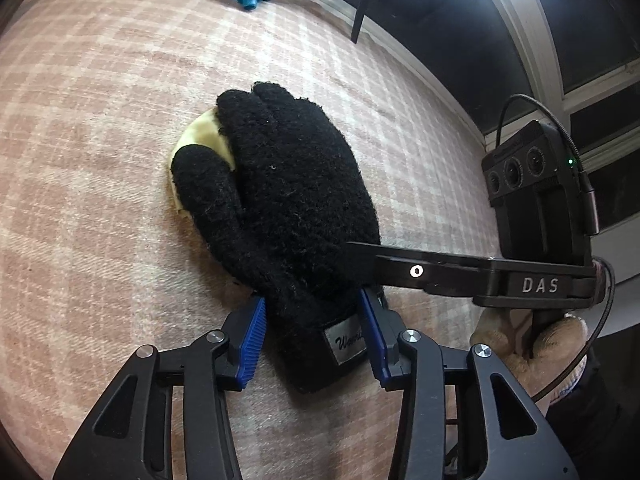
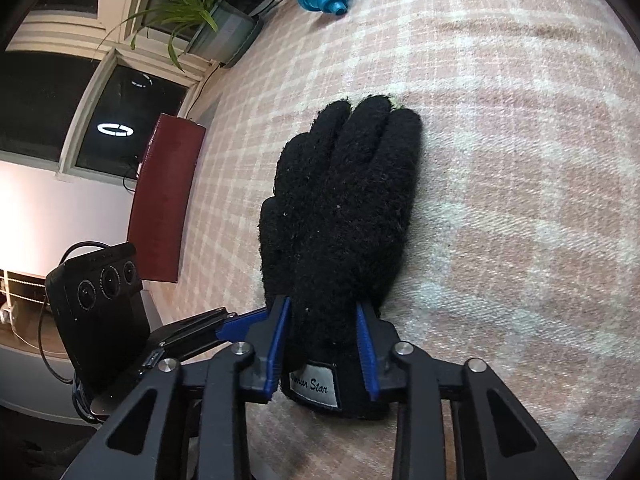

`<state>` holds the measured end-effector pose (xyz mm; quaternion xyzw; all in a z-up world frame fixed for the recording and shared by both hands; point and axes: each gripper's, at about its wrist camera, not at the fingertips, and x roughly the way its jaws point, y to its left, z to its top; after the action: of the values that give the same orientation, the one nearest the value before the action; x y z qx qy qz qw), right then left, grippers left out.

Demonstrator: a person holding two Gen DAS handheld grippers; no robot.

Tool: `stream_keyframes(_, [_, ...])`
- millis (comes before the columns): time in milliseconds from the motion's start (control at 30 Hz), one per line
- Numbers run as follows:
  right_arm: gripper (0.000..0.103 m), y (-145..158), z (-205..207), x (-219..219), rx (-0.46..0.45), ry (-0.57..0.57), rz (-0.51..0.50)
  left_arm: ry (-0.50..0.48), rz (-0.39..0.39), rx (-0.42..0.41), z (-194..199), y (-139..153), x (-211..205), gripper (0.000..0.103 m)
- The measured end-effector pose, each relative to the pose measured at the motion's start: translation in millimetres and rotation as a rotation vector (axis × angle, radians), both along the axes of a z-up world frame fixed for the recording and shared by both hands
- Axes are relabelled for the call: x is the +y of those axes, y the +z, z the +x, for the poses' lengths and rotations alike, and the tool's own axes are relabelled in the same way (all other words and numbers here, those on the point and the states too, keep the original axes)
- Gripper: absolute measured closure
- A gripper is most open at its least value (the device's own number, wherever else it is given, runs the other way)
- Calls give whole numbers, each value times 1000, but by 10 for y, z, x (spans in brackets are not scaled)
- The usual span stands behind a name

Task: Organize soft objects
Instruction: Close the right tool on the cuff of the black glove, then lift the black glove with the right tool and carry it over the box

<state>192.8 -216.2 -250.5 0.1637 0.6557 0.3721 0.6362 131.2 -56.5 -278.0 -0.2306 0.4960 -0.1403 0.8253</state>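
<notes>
Glove [image 1: 280, 200], black fleece, flat on pink plaid blanket [image 1: 100, 120], over yellow cloth [image 1: 200, 136]. Long axis runs away from both grippers, cuff nearest. Left gripper [image 1: 316, 320] clamped on cuff; right gripper [image 2: 322, 336] astride cuff, contact uncertain.

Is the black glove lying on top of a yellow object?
Yes, in the left wrist view the black glove covers most of a yellow object on the checked cloth.

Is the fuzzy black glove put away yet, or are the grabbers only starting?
Only starting, it seems. The black glove lies flat on the checked blanket, partly over something yellow. The left gripper and right gripper both pinch its cuff. Nothing looks put away; lifting and placing the glove is left.
</notes>
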Motion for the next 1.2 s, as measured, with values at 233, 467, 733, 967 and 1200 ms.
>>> stream_keyframes(233, [78,5,-54,36,33,-15,39,-32,-28,-15,-41,51,-49,62])
stream_keyframes(467, [78,101,-139,57,27,-35,62,-53,-42,-39,-71,121,-90,62])
stream_keyframes(733, [79,335,-211,15,1,-54,88,-75,-29,-91,-171,324,-67,62])
stream_keyframes(967, [79,694,-286,184,-60,-45,121,-68,-6,-166,-355,640,84,62])
stream_keyframes(1200, [79,1050,-370,639,-119,-2,153,-23,25,-239,-589,980,490,62])
